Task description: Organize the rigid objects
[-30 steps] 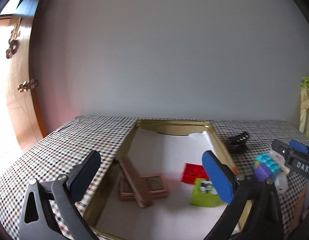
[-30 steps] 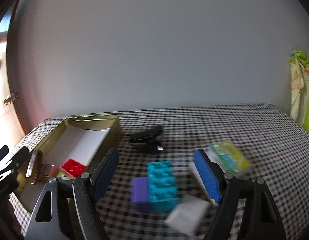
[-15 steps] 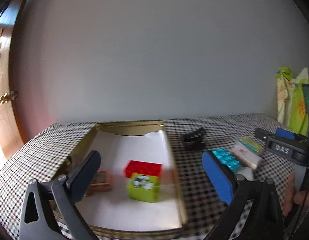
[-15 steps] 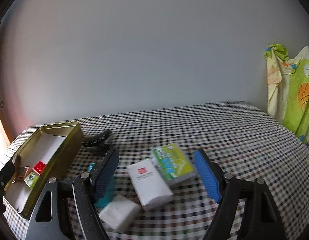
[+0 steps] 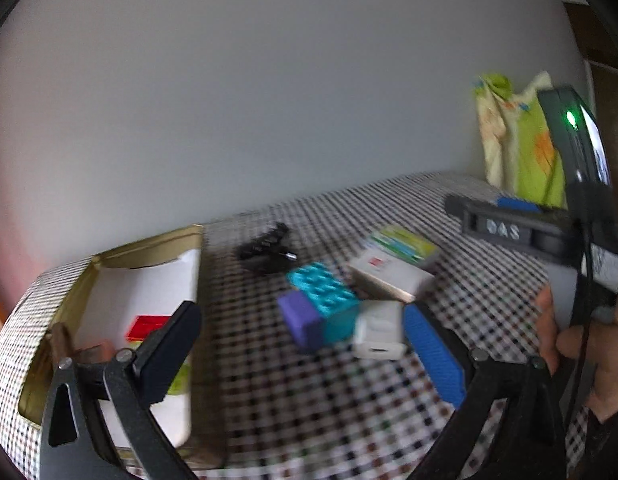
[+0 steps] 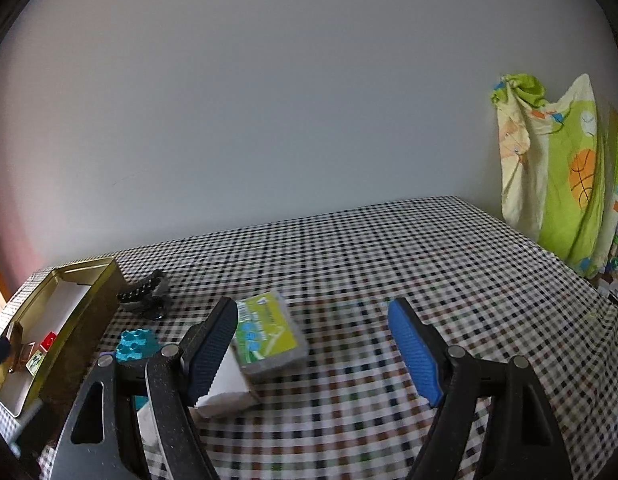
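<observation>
A gold tin tray (image 5: 83,280) (image 6: 91,300) sits at the table's left, holding a red brick (image 5: 147,326), a green block and a brown piece. On the checked cloth lie a teal-and-purple brick (image 5: 319,308) (image 6: 135,344), a small white block (image 5: 379,330), a white box (image 5: 389,276) (image 6: 225,388), a green-labelled box (image 5: 405,242) (image 6: 269,334) and a black clip (image 5: 265,250) (image 6: 143,294). My left gripper (image 5: 301,350) is open and empty, just before the bricks. My right gripper (image 6: 313,350) is open and empty, over the green-labelled box's right side.
A green and yellow printed cloth (image 6: 557,184) hangs at the far right by the wall. The right gripper's body (image 5: 549,232) and the person's hand (image 5: 581,344) show at the right of the left wrist view. The table's right edge (image 6: 569,268) is close.
Both grippers have swung to the right. The left view has left the tray and now faces the loose bricks and boxes. The right view has moved past the bricks to the green-labelled box.
</observation>
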Available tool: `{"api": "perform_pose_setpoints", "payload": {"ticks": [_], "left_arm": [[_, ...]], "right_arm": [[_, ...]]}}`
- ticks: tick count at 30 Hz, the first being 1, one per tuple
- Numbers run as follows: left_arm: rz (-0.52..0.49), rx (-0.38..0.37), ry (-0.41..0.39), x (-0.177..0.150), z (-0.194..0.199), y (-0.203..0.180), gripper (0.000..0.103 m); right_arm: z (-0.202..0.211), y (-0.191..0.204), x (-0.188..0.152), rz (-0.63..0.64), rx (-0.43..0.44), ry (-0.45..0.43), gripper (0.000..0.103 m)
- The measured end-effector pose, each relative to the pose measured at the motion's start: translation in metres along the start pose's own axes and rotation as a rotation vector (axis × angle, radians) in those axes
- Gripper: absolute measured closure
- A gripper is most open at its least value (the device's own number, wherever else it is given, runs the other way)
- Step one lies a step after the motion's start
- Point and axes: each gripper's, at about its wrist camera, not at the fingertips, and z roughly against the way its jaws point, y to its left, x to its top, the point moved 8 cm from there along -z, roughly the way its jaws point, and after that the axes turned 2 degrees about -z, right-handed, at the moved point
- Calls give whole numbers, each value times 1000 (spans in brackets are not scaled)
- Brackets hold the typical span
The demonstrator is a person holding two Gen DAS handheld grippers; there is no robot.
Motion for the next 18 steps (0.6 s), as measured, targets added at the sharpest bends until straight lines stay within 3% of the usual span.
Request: {"api": "perform_pose_setpoints", "payload": {"ticks": [6,10,16,18], "left_arm": [[-53,-130,162,-9,-29,-35,11],[-21,-193,258,-16,-48,-47,16],[54,-249,358,-26,-65,-54,37],[76,-256,370,-26,-70,-55,38]], "right_arm": [[-4,-18,0,-43,-18,11,23],[-7,-27,-1,-73,-19,26,23],[-5,-27,-3,-92,-5,30,23],[-5,-28,-2,-94,1,32,23]]}}
